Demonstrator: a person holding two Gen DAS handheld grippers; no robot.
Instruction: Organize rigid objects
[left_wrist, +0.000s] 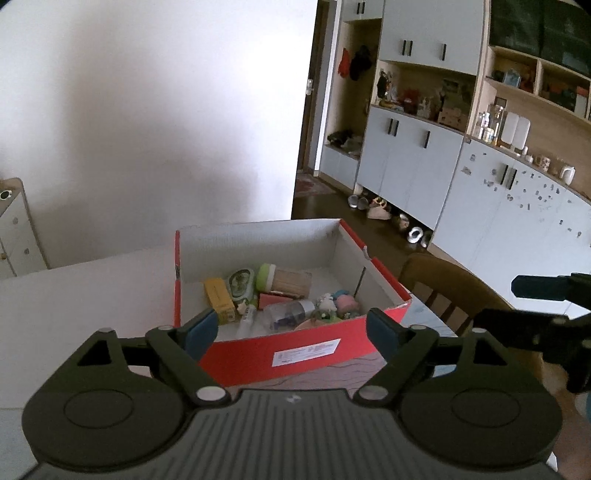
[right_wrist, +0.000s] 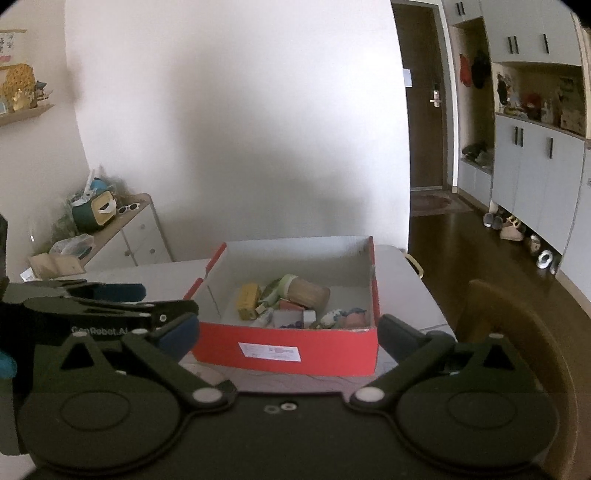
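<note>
Black-armed, the left gripper (left_wrist: 291, 328) and right gripper (right_wrist: 288, 338) both gape wide and empty. Just beyond their fingertips, on the white table (left_wrist: 85, 291), sits the red box (left_wrist: 295, 350), full of small items (left_wrist: 280, 295).

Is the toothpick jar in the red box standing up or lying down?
Lying down. The toothpick jar rests on its side among the other items in the red box, green lid toward the left in the left wrist view.

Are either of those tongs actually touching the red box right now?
Apart. In the right wrist view, the right tongs stand wide open short of the red box, with bare table showing between. The left tongs likewise hold nothing.
</note>
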